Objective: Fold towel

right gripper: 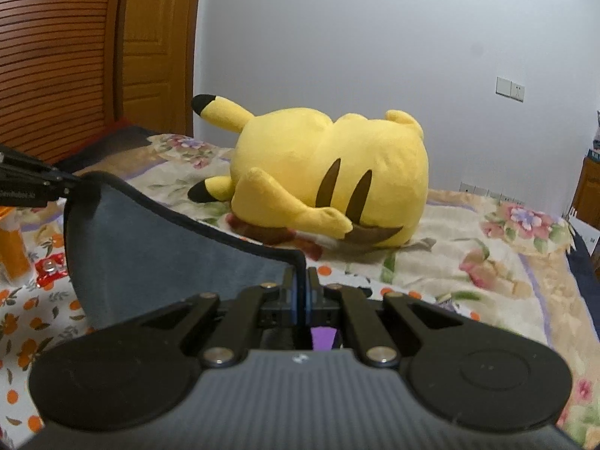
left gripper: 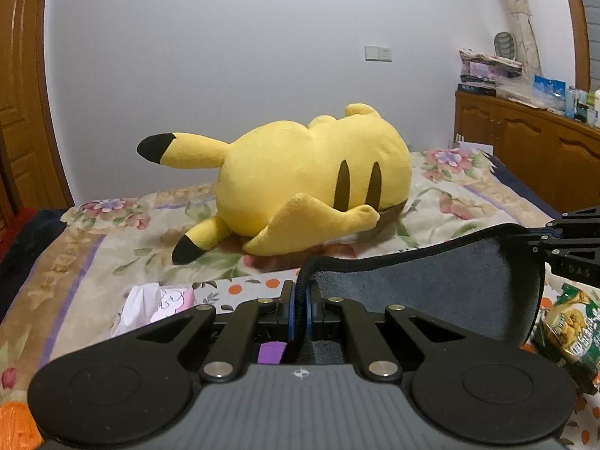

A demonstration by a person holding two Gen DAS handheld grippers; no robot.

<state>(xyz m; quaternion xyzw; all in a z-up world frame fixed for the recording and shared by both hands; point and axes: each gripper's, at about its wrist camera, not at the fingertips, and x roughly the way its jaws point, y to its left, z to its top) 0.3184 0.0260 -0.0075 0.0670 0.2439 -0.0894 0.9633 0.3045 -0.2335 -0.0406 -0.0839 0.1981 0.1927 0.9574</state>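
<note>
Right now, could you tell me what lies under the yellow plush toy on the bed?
The yellow plush toy rests on the floral bedspread. At its lower edge a reddish-brown and white item pokes out; most of it is covered, so I cannot identify it.

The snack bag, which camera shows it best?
The left wrist view: the green snack bag lies at the right edge, beside the towel, its printed front visible. The right wrist view does not show it; the towel covers that side.

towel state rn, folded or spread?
Spread, held up off the bed. The towel hangs as one sheet between the left gripper and right gripper, each shut on a top corner. No fold visible.
</note>
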